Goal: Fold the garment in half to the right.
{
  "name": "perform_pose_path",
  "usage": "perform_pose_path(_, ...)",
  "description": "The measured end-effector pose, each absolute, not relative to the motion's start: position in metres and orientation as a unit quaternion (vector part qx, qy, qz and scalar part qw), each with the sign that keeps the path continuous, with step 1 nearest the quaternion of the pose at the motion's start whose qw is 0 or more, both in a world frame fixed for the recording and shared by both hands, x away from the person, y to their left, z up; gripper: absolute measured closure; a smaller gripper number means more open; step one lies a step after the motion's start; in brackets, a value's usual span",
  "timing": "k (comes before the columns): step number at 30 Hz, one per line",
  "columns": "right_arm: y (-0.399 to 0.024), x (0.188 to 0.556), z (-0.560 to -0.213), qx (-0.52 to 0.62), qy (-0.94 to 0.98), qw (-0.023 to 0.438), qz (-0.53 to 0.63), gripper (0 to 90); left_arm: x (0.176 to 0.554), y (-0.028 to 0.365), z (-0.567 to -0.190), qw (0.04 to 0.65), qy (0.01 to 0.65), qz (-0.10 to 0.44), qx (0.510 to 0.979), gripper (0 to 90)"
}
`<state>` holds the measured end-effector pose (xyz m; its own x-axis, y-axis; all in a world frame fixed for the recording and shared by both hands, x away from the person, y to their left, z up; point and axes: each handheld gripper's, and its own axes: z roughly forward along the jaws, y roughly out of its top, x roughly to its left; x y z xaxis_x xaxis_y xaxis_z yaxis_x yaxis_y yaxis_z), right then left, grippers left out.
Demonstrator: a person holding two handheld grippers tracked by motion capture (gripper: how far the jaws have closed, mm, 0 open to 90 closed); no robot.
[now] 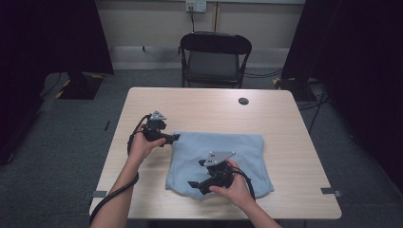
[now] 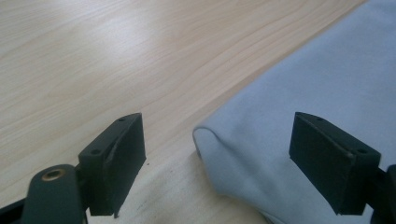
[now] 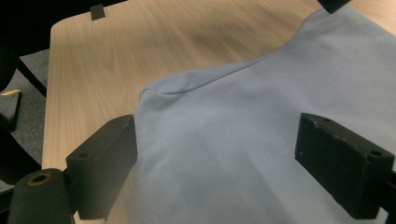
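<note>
Light blue folded cloth [image 1: 223,159] lying flat on the wooden table [image 1: 285,123], toward its near edge; left gripper [image 1: 172,137] gaping wide and empty at the cloth's far left corner, right gripper [image 1: 194,185] equally wide and empty over the near left part. Likely to pinch only the top layer, or skid the corner away across the smooth wood. Could also bunch the fold if the two closures come at uneven heights.

Table [image 1: 285,123] bare around blue cloth [image 1: 237,147]; small dark disc [image 1: 243,101] far edge.

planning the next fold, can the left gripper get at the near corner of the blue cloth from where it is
Probably yes: the left gripper has its jaws wide open astride the blue cloth's rounded corner, with only bare table beside it and nothing in between.
</note>
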<state>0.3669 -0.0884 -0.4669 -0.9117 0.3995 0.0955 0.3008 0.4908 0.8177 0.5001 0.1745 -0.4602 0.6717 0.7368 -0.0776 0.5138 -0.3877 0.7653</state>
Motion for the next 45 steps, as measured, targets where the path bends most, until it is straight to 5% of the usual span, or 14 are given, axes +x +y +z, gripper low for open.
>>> perform_pose_path(19, -0.063, 0.367, -0.472, 0.198, 0.864, 0.047, 0.461, 12.7, 0.512, 0.170, -0.472, 0.389, 0.392, 0.141, 0.821, 19.2)
perform_pose_path(45, -0.015, 0.366, -0.497, 0.162, 0.895, 0.053, 0.412, 32.6, 0.516, 0.165, -0.497, 0.367, 0.397, 0.156, 0.827, 28.9)
